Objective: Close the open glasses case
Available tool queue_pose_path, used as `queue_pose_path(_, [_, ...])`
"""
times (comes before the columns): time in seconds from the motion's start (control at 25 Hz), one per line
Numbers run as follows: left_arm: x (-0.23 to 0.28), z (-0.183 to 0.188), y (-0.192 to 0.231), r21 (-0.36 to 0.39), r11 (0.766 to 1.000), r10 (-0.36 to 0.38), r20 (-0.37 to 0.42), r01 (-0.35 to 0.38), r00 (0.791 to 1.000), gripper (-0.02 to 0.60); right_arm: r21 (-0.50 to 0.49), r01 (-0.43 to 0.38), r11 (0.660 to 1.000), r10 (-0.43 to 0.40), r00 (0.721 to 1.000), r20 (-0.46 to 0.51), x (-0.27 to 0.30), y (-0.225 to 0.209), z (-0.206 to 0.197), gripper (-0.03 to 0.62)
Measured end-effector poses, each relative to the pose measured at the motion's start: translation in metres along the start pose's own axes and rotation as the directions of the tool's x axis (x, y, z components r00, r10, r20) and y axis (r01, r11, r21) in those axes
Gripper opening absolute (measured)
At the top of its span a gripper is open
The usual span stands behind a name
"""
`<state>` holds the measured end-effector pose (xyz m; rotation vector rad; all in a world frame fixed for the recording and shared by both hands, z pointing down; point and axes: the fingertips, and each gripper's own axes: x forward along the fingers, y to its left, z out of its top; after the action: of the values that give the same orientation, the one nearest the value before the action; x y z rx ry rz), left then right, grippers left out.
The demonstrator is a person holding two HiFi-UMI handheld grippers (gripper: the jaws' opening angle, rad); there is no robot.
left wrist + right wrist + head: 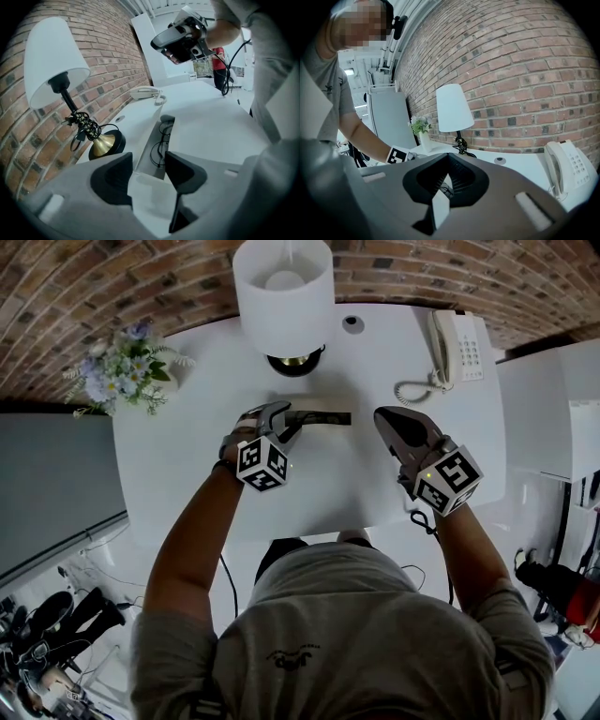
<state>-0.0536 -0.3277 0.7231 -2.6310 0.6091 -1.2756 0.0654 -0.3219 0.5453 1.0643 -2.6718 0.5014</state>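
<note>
A white table (187,484) stands against a brick wall (112,296), with a lamp (283,287), a bunch of flowers (122,367) and a phone (457,343) along its far edge. The glasses case (319,416) lies in the middle of the table, in front of the lamp. Its long axis runs left to right, parallel to the wall, and its far end points toward the phone.

The case is open, and a pair of glasses (161,140) lies inside. Closing has not visibly begun, so the lid has yet to be brought over and shut.

The left gripper (286,420) sits at the case's left end. Its jaws are about half apart, with the near end of the case just at the tips, and no firm grip is visible. The right gripper (384,418) hovers beyond the case's right end, apart from it. Its jaw tips are together and hold nothing.
</note>
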Motion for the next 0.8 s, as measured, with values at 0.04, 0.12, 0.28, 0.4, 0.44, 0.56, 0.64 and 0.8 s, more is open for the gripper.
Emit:
queue_pose_path(0.04, [-0.001, 0.0, -0.002, -0.002, 1.0, -0.004, -0.001, 0.004, 1.0, 0.216, 0.0, 0.0, 1.0, 0.0, 1.0, 0.0, 0.0, 0.0, 0.0, 0.009])
queue_pose_path(0.12, [-0.003, -0.001, -0.006, -0.011, 1.0, -0.02, -0.008, 0.019, 1.0, 0.196, -0.001, -0.001, 1.0, 0.001, 1.0, -0.001, -0.001, 0.002, 0.002, 0.009])
queue_pose_path(0.28, [-0.002, -0.015, -0.027, -0.064, 0.993, -0.104, -0.044, 0.101, 0.994, 0.121, -0.001, -0.003, 1.0, 0.003, 1.0, -0.002, -0.003, 0.006, 0.003, 0.009])
queue_pose_path(0.4, [-0.002, -0.015, -0.027, -0.123, 0.987, -0.109, -0.034, 0.104, 0.993, 0.12, -0.001, -0.001, 1.0, 0.001, 1.0, 0.001, -0.005, 0.005, 0.003, 0.009])
queue_pose_path(0.44, [-0.002, -0.014, -0.026, -0.129, 0.986, -0.11, -0.034, 0.105, 0.993, 0.118, 0.0, 0.001, 1.0, -0.001, 1.0, 0.001, -0.007, 0.005, 0.002, 0.009])
queue_pose_path(0.56, [-0.002, -0.015, -0.026, -0.129, 0.985, -0.118, -0.04, 0.112, 0.992, 0.118, 0.004, 0.008, 1.0, -0.008, 1.0, 0.002, -0.009, 0.003, 0.004, 0.009])
queue_pose_path(0.64, [-0.001, -0.015, -0.025, -0.133, 0.984, -0.122, -0.044, 0.115, 0.992, 0.118, 0.003, 0.012, 1.0, -0.012, 1.0, 0.002, -0.01, 0.004, 0.006, 0.009])
queue_pose_path(0.8, [-0.002, -0.014, -0.024, -0.14, 0.984, -0.115, -0.042, 0.108, 0.993, 0.118, 0.001, 0.014, 1.0, -0.014, 1.0, 0.009, -0.012, 0.004, 0.005, 0.009])
